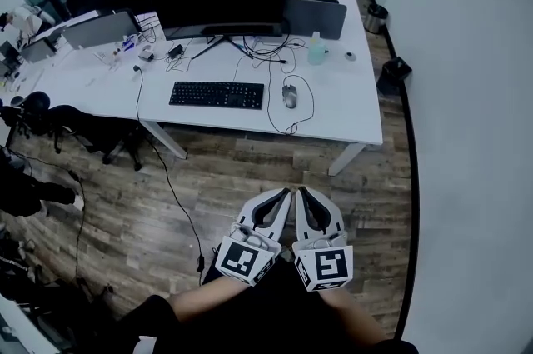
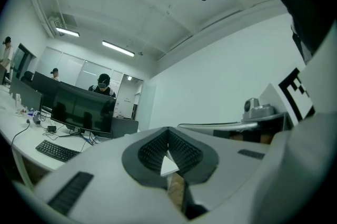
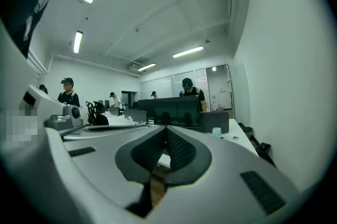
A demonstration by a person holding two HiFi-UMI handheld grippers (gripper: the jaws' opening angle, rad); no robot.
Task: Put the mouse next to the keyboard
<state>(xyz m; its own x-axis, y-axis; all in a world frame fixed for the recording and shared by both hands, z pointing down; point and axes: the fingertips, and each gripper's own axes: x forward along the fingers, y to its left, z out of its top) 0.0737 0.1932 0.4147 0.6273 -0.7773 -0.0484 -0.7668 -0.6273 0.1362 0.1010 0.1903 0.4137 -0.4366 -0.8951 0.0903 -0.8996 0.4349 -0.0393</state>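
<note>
Desk (image 1: pixel 350 98), one keyboard (image 1: pixel 216 95), one mouse (image 1: pixel 289 96), left hand-held gripper (image 1: pixel 286 194) clenched, right hand-held gripper (image 1: pixel 303 192) clenched, seemingly empty

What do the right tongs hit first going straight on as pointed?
Free over the floor at first. Then the right tongs probably meet the front edge of the desk, about in line with the mouse. Height is unclear; they might clear the edge.

White worktop (image 1: pixel 341 107), pretty tidy setup
Black keyboard (image 1: pixel 216 95) sits near the front edge, mouse (image 1: pixel 289 96) just beside its right end with its cord (image 1: pixel 290 130) looping toward the edge. Big dark monitor (image 1: pixel 221 1) stands behind them, clear bottle (image 1: pixel 316 50) off to its right.
</note>
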